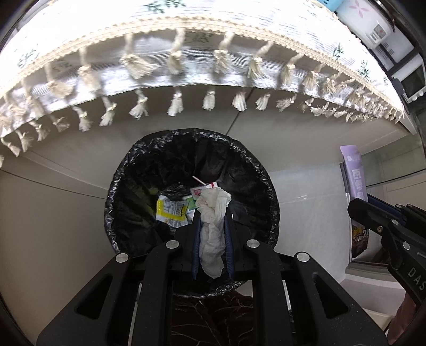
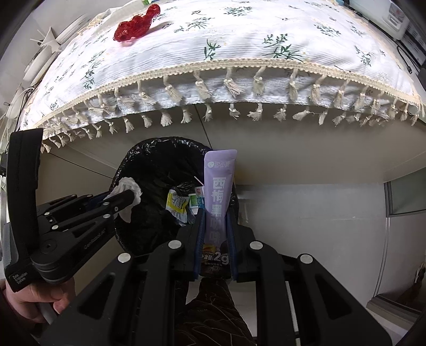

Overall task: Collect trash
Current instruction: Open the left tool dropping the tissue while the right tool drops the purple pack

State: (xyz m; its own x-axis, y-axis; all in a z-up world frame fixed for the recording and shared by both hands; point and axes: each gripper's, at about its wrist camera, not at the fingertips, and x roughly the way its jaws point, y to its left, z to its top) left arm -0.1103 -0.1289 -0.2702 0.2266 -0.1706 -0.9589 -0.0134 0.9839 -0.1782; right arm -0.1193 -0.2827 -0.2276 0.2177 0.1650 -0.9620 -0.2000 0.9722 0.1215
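Note:
A bin lined with a black bag (image 1: pixel 255 170) stands on the floor below the table edge; it also shows in the right wrist view (image 2: pixel 149 165). Wrappers (image 1: pixel 170 210) lie inside it. My left gripper (image 1: pixel 212 213) is shut on a crumpled white tissue (image 1: pixel 211 213) and holds it over the bin's opening; the right wrist view shows this gripper (image 2: pixel 127 197) and the tissue (image 2: pixel 127 186) at the bin's left rim. My right gripper (image 2: pixel 216 213) is shut on a purple sachet (image 2: pixel 219 191), held upright over the bin's right rim; the sachet also shows in the left wrist view (image 1: pixel 355 175).
A table with a white flowered, tasselled cloth (image 2: pixel 239 48) overhangs the bin. A red crumpled piece (image 2: pixel 135 24) lies on the cloth at far left. A white appliance (image 1: pixel 364 18) stands at the table's right. A white cabinet front (image 2: pixel 306 213) is on the right.

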